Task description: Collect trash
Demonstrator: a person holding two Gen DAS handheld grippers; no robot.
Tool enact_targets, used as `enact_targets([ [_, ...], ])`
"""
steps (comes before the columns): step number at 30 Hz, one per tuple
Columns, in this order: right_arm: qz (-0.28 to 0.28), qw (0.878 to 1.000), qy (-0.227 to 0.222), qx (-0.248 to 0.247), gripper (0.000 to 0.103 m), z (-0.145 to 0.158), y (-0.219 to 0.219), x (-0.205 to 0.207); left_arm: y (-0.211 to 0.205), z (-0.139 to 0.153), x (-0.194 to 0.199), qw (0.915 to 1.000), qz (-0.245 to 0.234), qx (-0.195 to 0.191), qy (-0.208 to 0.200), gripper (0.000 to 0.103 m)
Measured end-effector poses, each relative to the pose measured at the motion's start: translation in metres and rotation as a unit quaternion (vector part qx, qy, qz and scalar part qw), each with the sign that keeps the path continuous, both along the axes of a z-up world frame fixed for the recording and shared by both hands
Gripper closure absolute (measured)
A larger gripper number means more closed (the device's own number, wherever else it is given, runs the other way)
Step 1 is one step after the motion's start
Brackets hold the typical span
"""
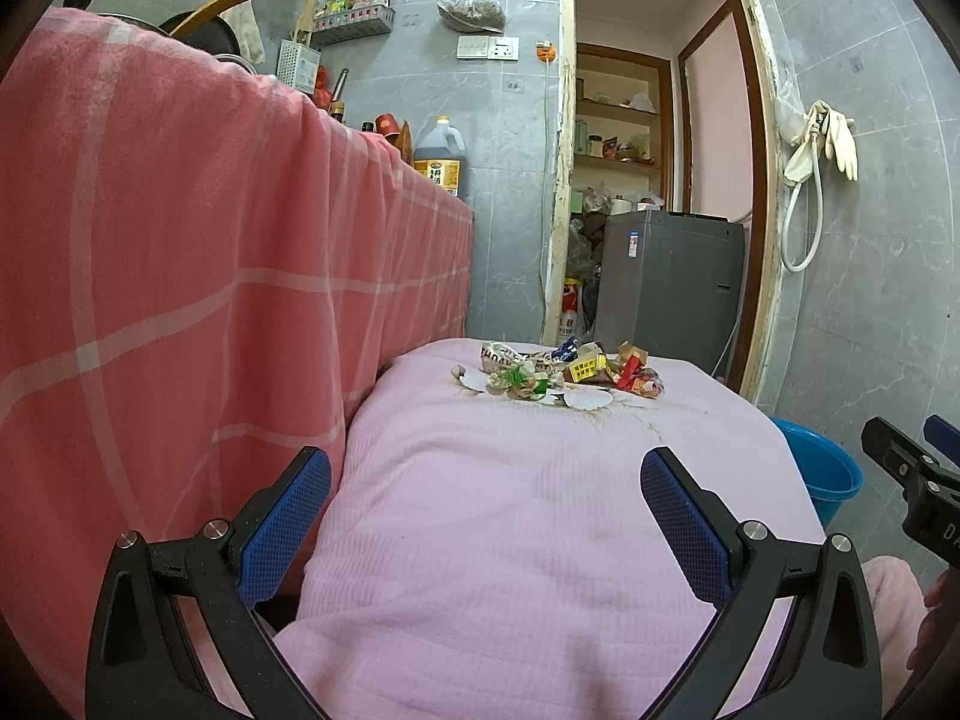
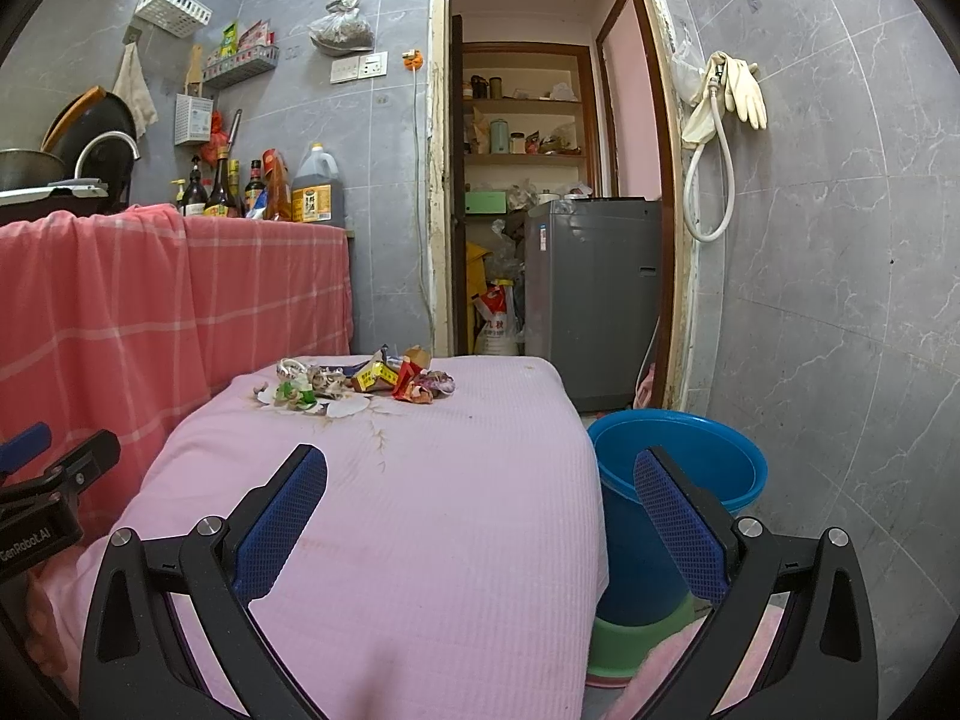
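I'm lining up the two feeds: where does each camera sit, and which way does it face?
Left wrist: on the left gripper, low over the pink table, facing the trash and doorway; jaws open, right gripper at the edge.
Right wrist: on the right gripper, facing the same trash, with the blue bucket to the right; left gripper at the edge.
Shared: table, trash, bucket, doorway.

Grey marble-tiled walls (image 2: 840,240) surround a brown-framed doorway (image 2: 654,120) revealing pantry shelves (image 2: 522,102).
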State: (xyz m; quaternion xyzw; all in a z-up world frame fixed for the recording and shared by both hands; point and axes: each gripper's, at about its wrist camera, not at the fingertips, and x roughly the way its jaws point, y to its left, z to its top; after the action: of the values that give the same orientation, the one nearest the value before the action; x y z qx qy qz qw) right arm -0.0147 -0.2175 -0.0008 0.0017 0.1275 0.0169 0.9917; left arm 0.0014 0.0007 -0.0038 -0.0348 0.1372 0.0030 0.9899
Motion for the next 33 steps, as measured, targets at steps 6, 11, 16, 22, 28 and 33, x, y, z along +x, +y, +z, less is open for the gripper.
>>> enact_targets([
  [6, 0.001, 1.0, 0.002, 0.0, 0.0, 0.0, 0.0009, 0.0018, 0.0002, 0.0, -0.0001, 1.0, 0.0, 0.0, 0.0, 0.002],
  [11, 0.001, 1.0, 0.001, 0.0, 0.0, 0.0004, 0.0017, 0.0017, 0.0006, 0.0002, 0.0003, 1.0, -0.001, -0.001, 0.0, 0.002],
  [16, 0.002, 1.0, 0.001, -0.001, 0.0, -0.0005, 0.0034, 0.0016, 0.0007, 0.0001, 0.0004, 1.0, -0.001, -0.001, 0.0, 0.002],
  [22, 0.001, 1.0, 0.002, -0.001, 0.0, -0.0002, 0.003, 0.0015, 0.0007, 0.0002, 0.0004, 1.0, -0.001, -0.001, 0.001, 0.002],
  [28, 0.002, 1.0, 0.001, -0.001, 0.0, -0.0003, 0.003, 0.0016, 0.001, -0.0002, 0.0006, 1.0, -0.001, -0.002, 0.001, 0.002],
  [33, 0.002, 1.0, 0.002, -0.001, 0.0, -0.001, 0.0039, 0.0019, 0.0012, -0.001, 0.0012, 1.0, -0.001, -0.002, 0.002, 0.002],
])
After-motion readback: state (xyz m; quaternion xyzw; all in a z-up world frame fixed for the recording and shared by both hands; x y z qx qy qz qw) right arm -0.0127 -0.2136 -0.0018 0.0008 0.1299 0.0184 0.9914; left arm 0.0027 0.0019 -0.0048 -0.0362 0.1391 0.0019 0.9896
